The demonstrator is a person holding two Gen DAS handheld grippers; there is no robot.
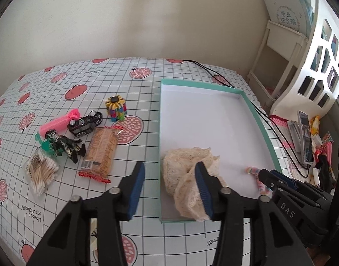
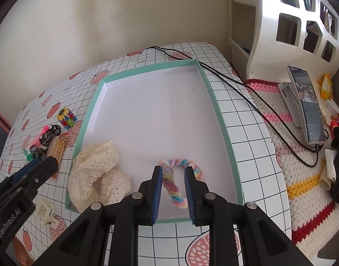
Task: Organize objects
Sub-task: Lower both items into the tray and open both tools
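Two hand-held grippers work over a teal-rimmed box lid (image 2: 222,119) on a gridded tablecloth (image 1: 147,84); the right gripper (image 2: 173,190) hangs with its blue-padded fingers (image 2: 157,190) parted to a moderate gap, straddling one limb of a pastel twisted hair tie (image 2: 169,182) that lies on the white floor of the lid; the tie's loop arches just ahead of the fingertips and its near limb runs back between the pads, roughly along the fingers' own line; whether the pads touch it cannot be told, and nothing reads as gripped; the left gripper (image 1: 170,185) is spread wide, its right finger over a cream lace scrunchie (image 1: 187,166) in the lid's near-left corner, its left finger out over the cloth beyond the lid's wall; it holds nothing; well to the left of those fingers, outside the lid, the unsorted things lie in a cluster: a packet of biscuits (image 1: 100,153) with its long axis running away from the fingers, a bag of cotton swabs (image 1: 42,170), a dark action figure (image 1: 63,145), a black toy car (image 1: 86,124), a pink comb (image 1: 58,125) and a coloured block toy (image 1: 116,108); by this reading the left gripper is the nearer to that cluster, the biscuits closest to its left finger, so the next reach would swing leftward and forward
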